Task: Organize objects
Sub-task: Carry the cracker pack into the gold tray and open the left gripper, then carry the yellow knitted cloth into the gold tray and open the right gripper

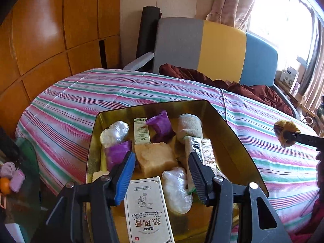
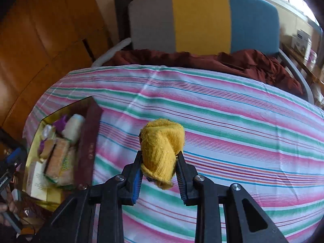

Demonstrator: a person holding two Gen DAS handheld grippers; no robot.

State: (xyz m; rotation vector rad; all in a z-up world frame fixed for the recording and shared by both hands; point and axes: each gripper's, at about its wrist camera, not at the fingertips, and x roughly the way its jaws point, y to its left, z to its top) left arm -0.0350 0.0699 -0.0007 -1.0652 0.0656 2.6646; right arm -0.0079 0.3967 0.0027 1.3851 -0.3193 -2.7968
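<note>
Above the striped bed, the right tool pinches a rolled yellow sock while the left tool hangs spread over a gold tin.

The yellow sock sits clamped between both right fingers, off the striped sheet and well right of the tin. The left tool's fingers stand wide apart, gripping nothing, over the tin's contents: purple packets, a tan block, a white rolled sock, plastic-wrapped bundles, a foil strip and a printed carton. A dark red blanket lies bunched by the grey, yellow and blue headboard.
</note>
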